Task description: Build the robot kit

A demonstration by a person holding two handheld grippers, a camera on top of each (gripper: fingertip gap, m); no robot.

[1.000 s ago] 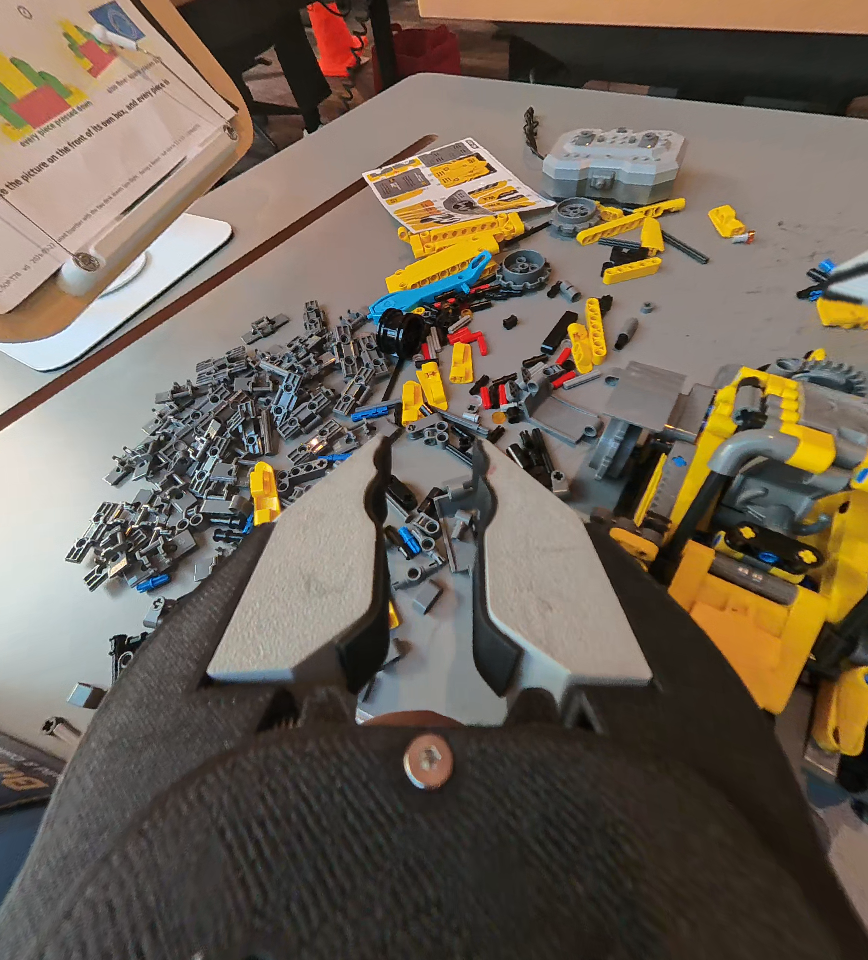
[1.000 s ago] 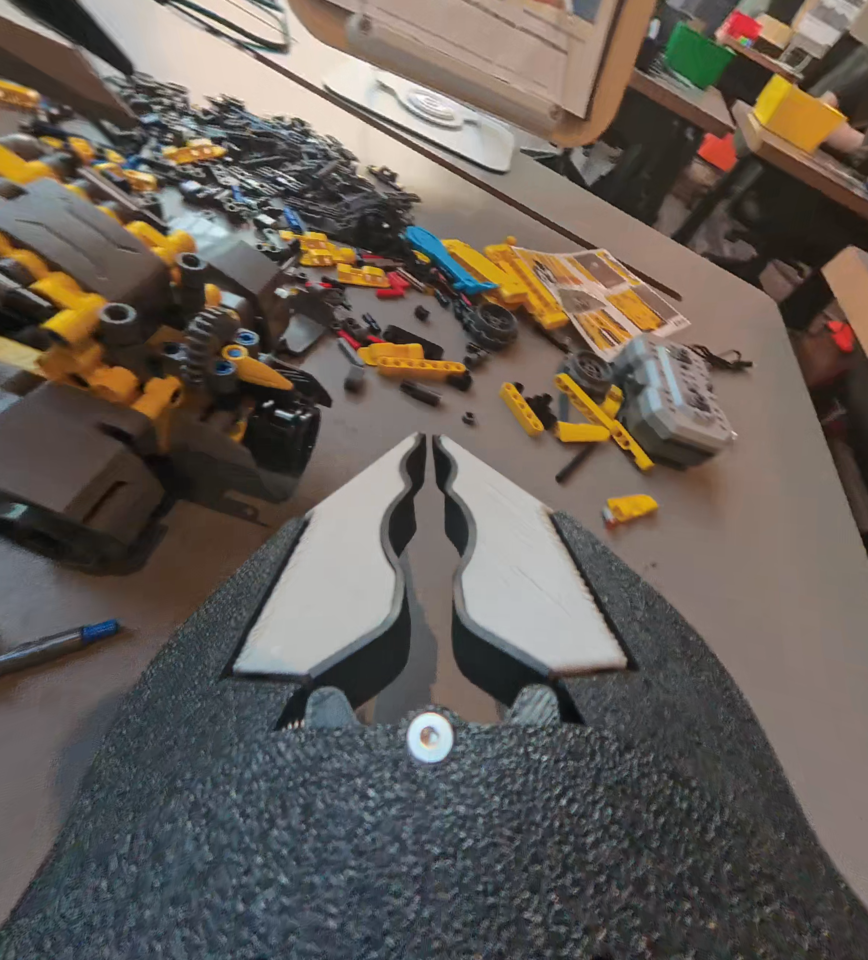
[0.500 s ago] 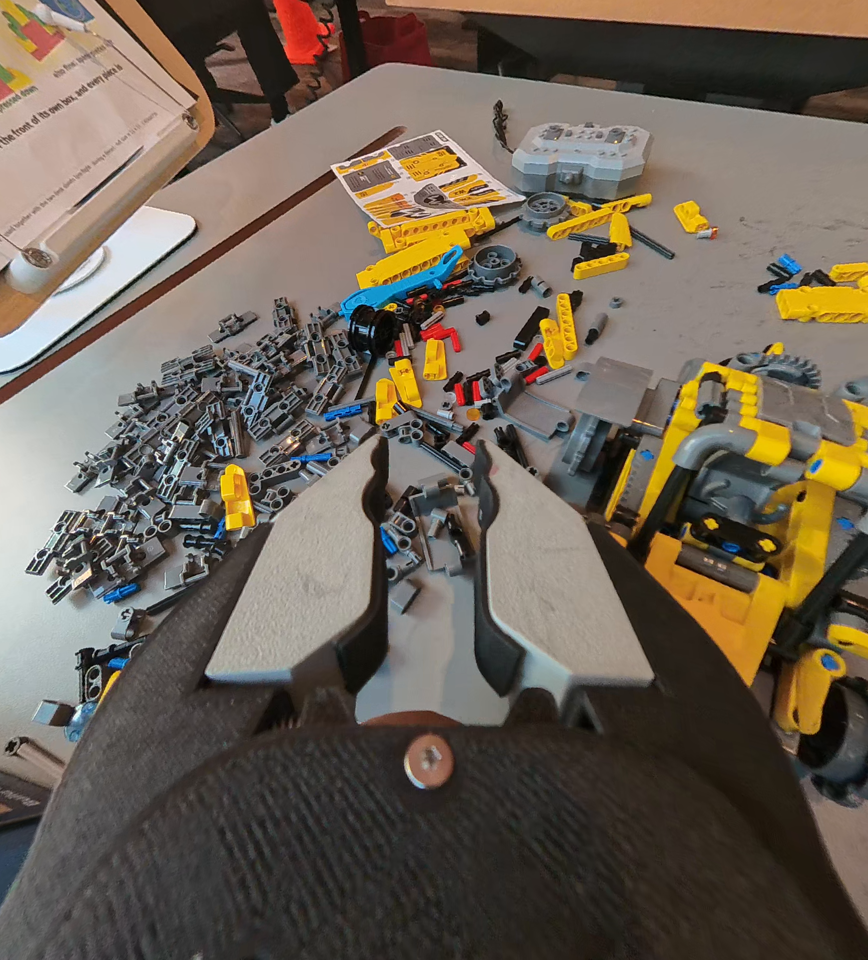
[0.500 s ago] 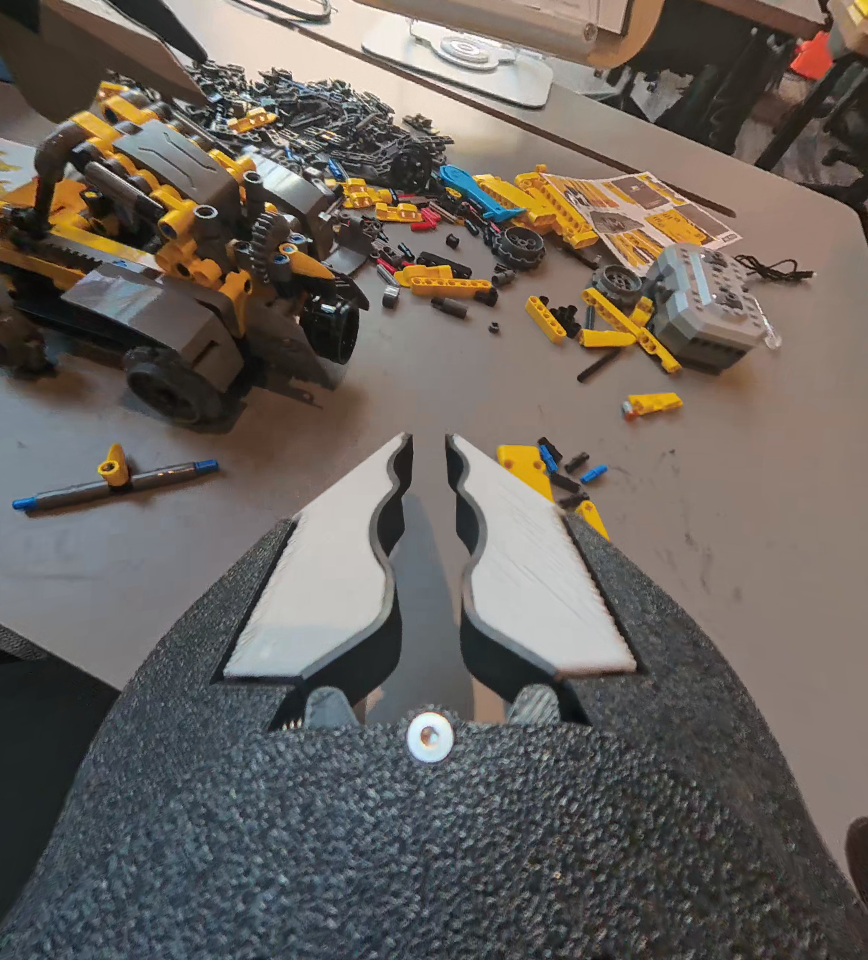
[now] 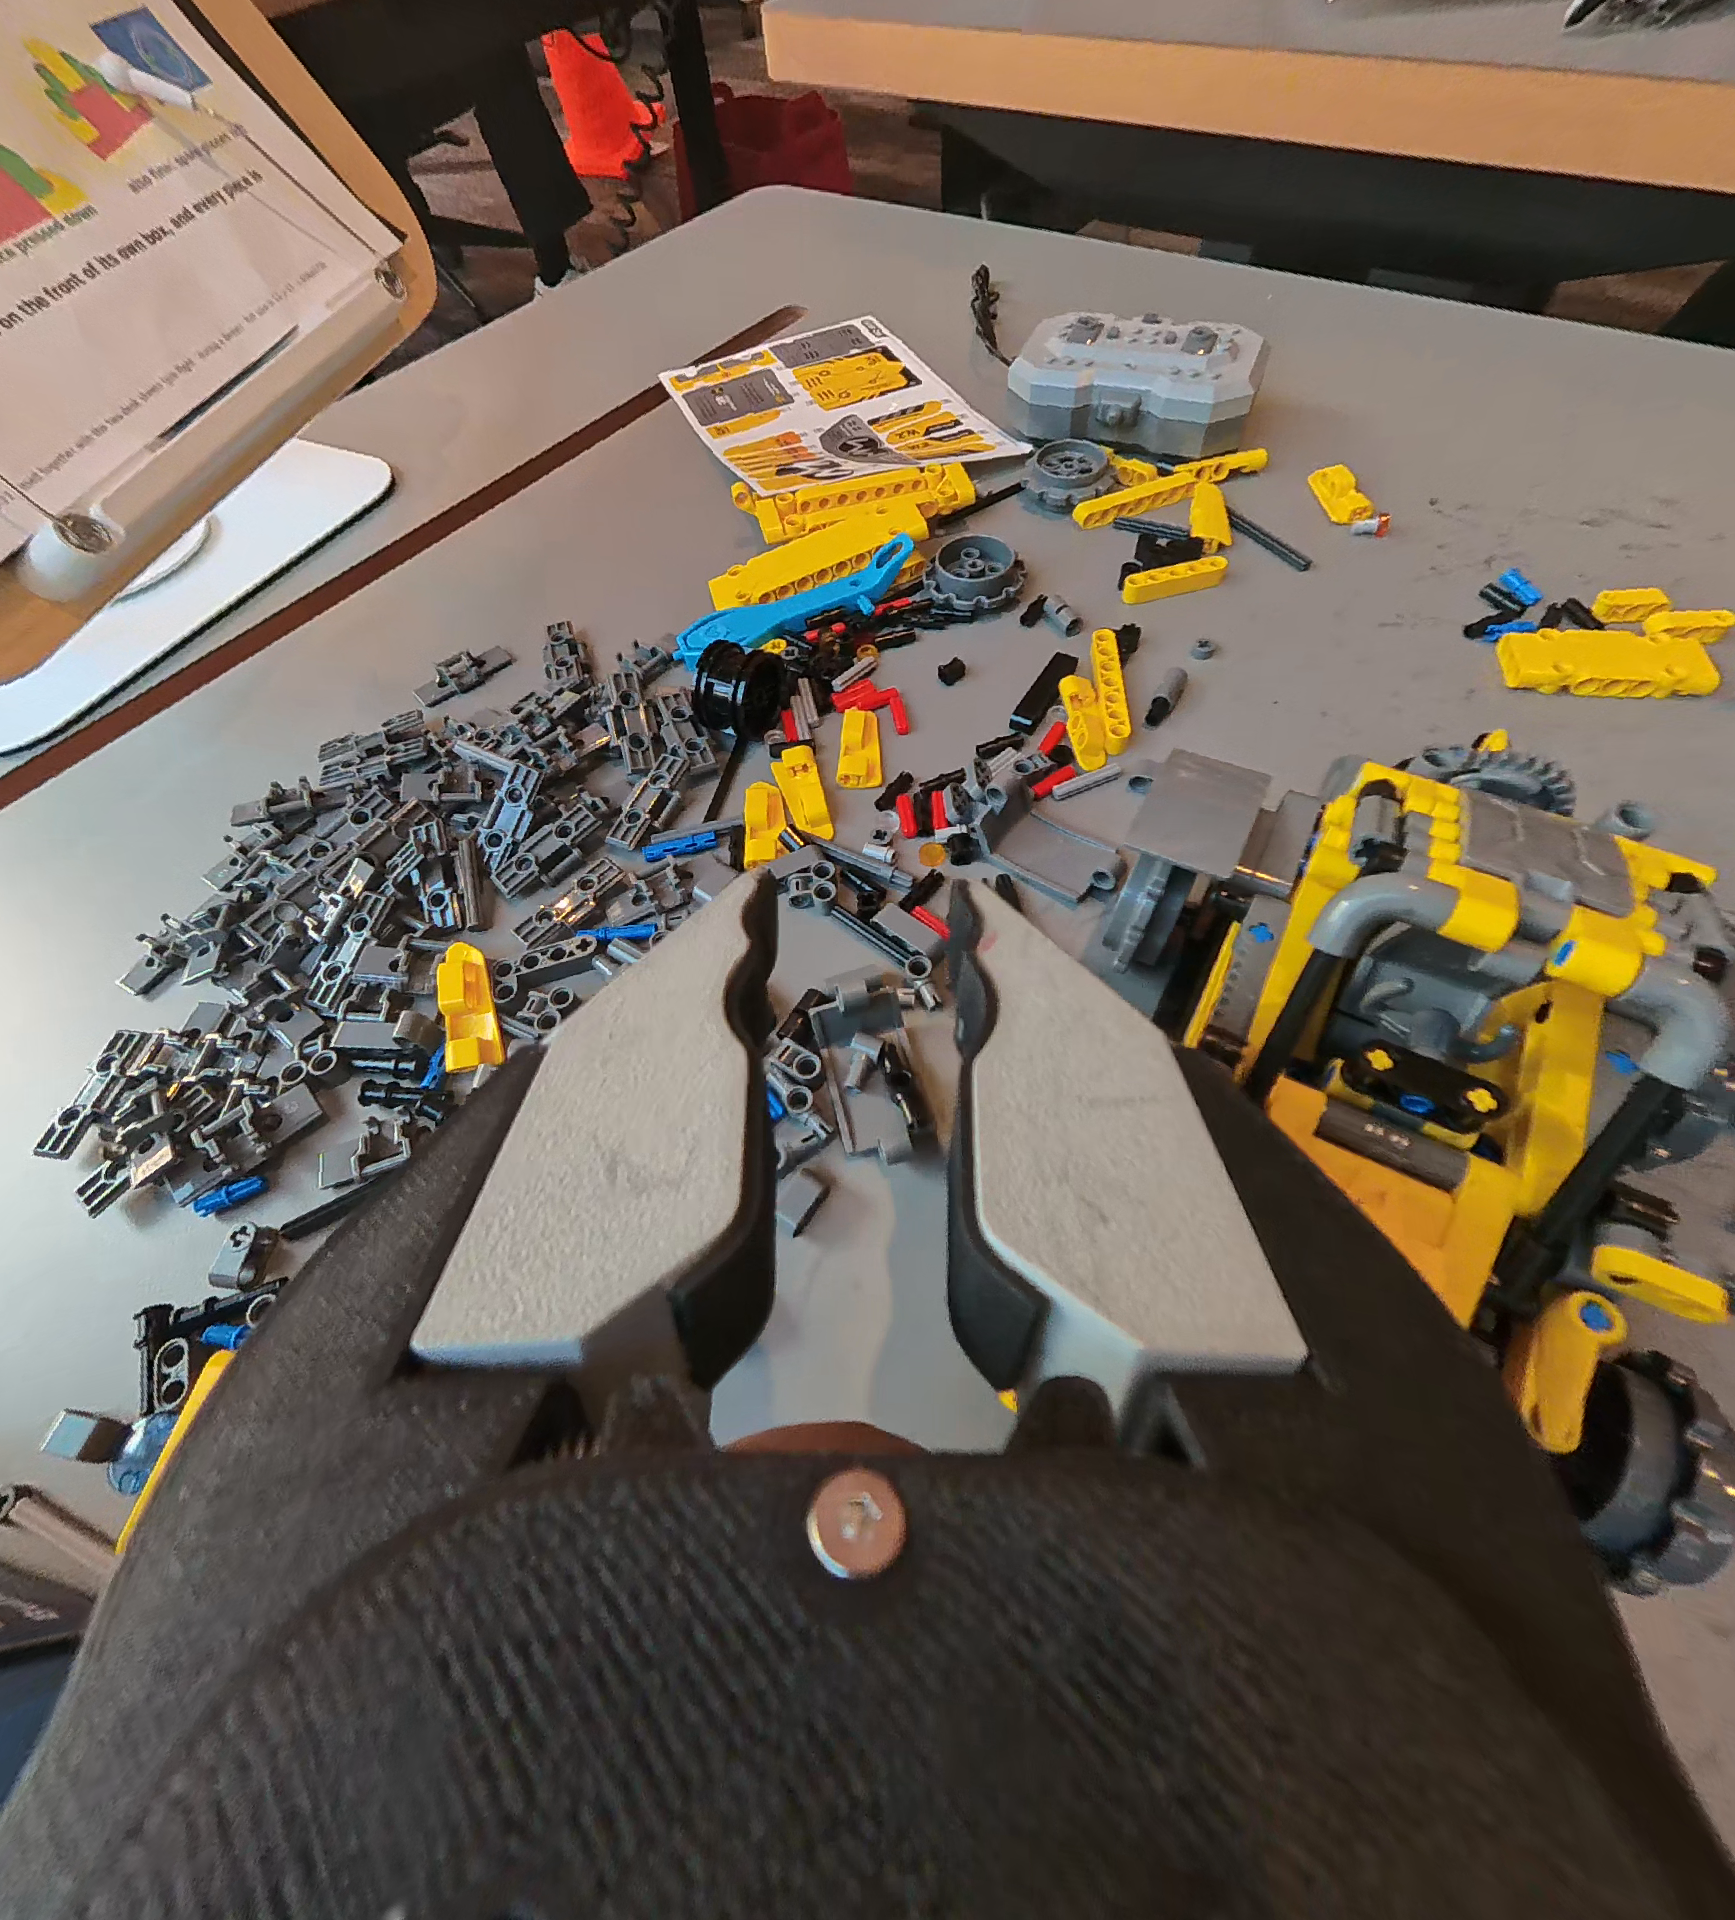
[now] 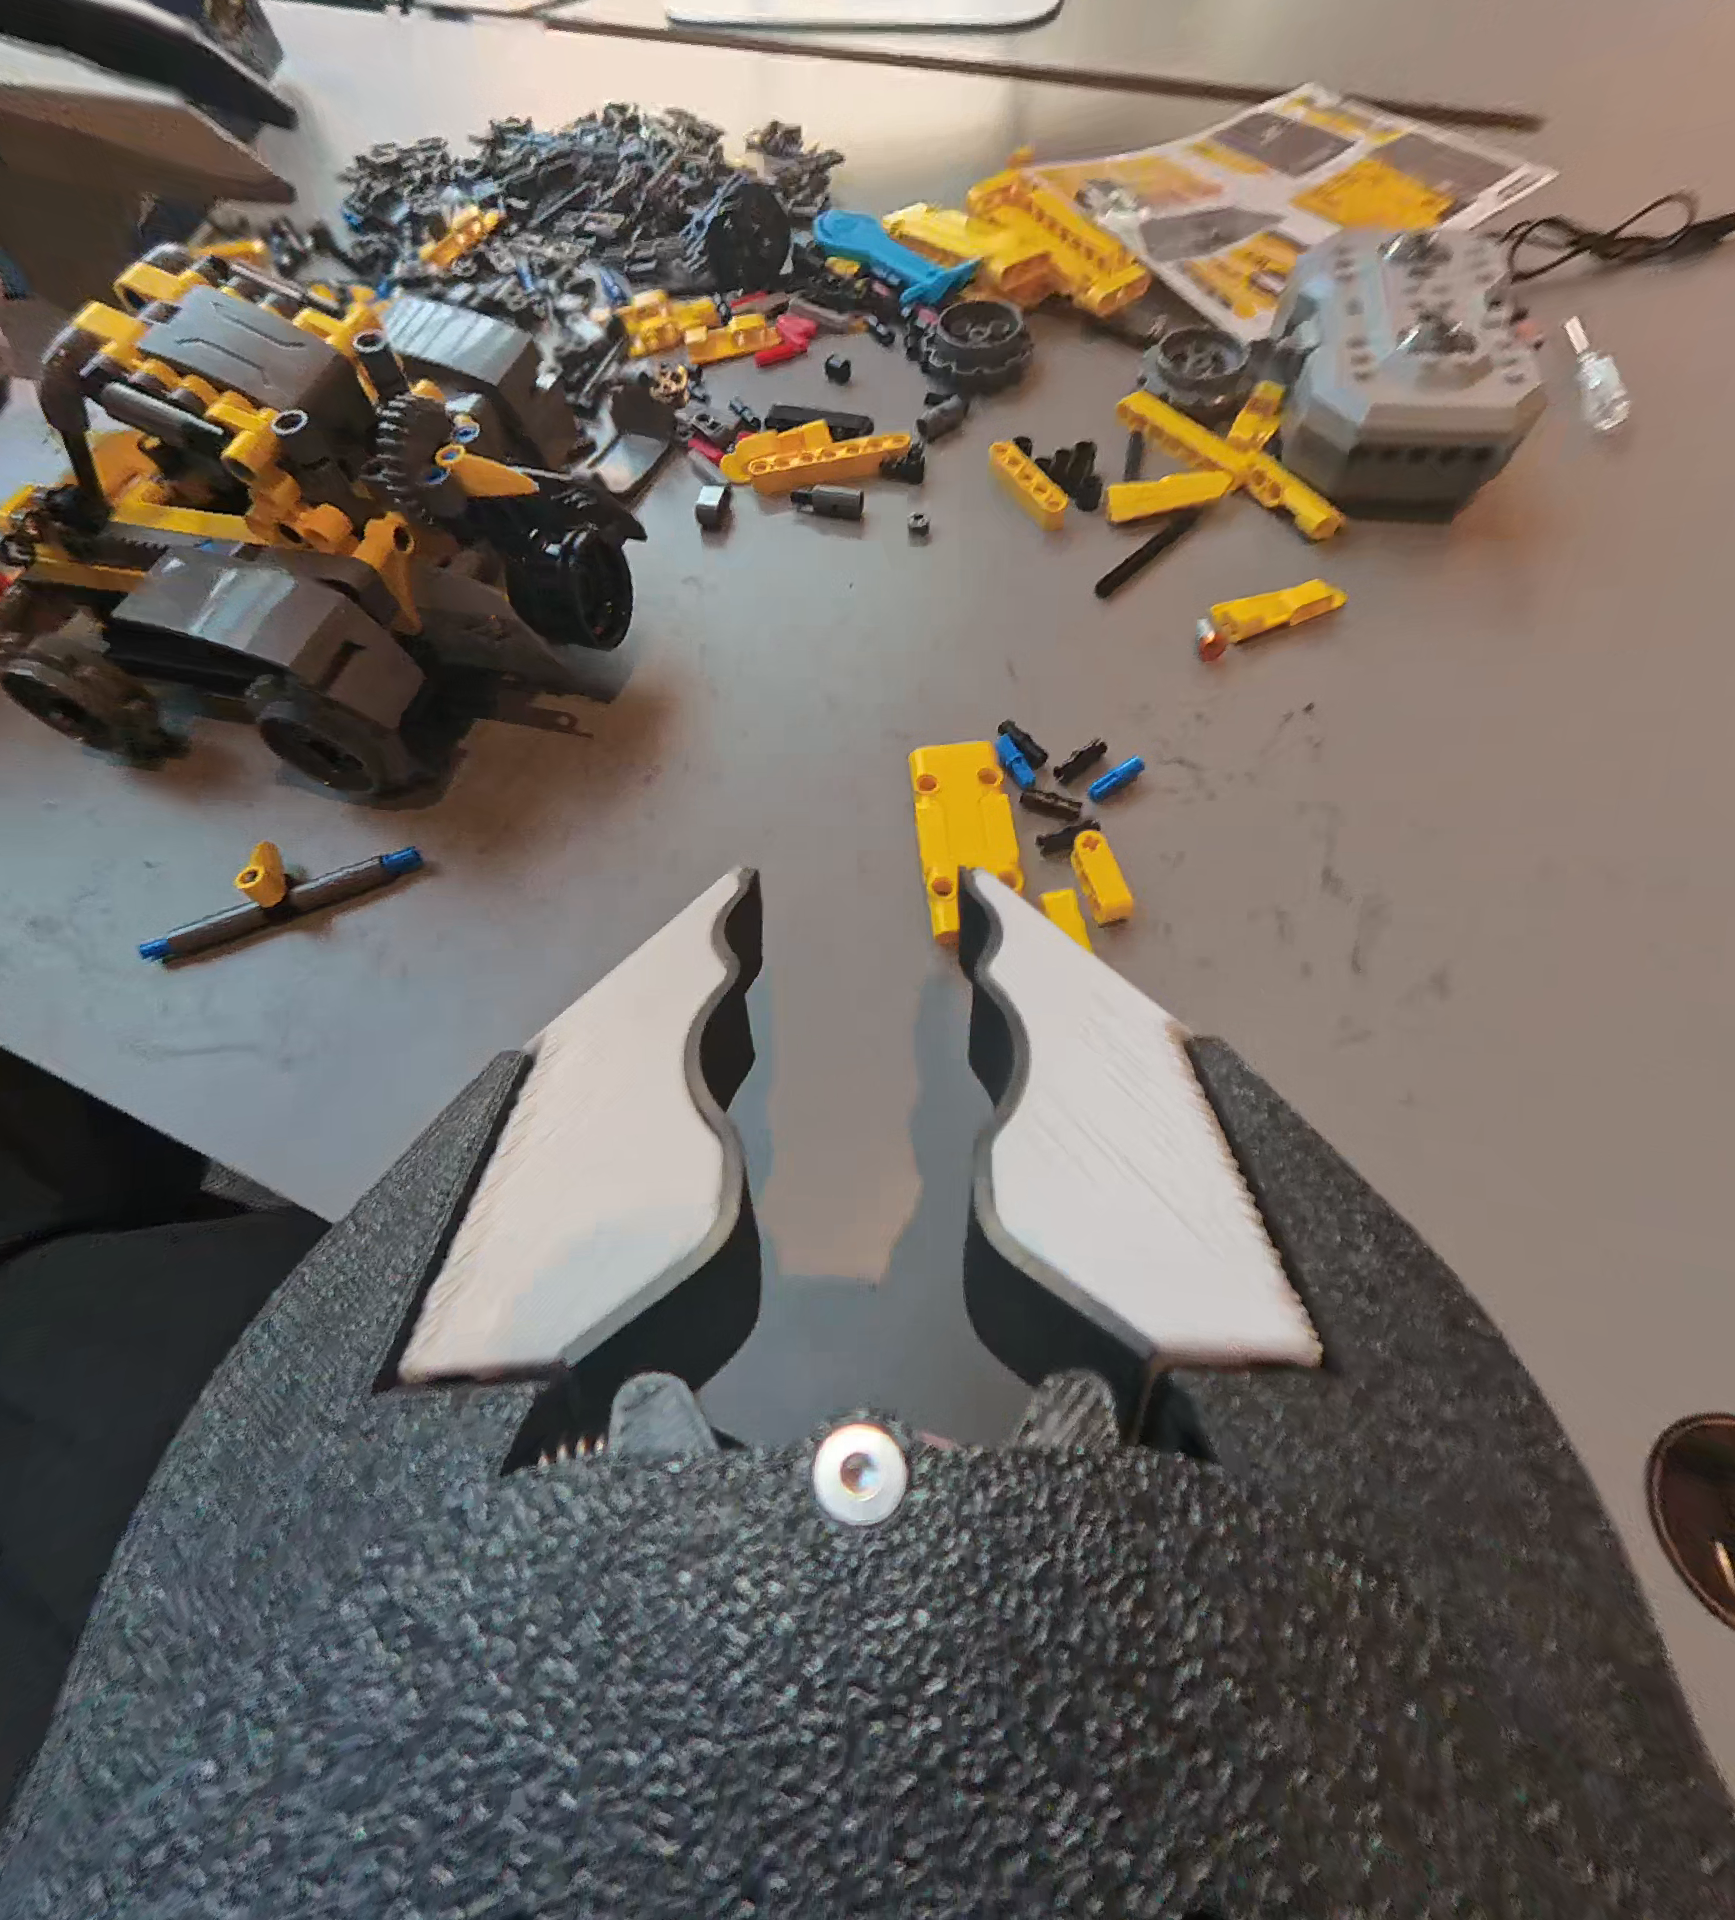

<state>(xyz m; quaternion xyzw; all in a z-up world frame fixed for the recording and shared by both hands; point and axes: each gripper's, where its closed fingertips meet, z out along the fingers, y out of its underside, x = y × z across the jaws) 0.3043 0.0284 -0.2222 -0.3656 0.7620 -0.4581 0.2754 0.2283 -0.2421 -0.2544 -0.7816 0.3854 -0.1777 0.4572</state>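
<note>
Presently, item one: left tool [image 5: 855, 904], jaws parted, holding nothing, poised over small grey bricks [image 5: 858, 1049] on the grey bench [image 5: 1465, 395]. Left of it, a heap of dark grey connectors [image 5: 343, 935]; right, just beside it, a part-built yellow vehicle [image 5: 1445, 1039].

Item two: right tool [image 6: 858, 894], jaws likewise apart and empty, above bare bench near its front edge. Its right fingertip overlaps a flat yellow plate [image 6: 962, 821] in view; contact cannot be told. Grey hub [image 6: 1403, 364] lies well beyond.
</note>
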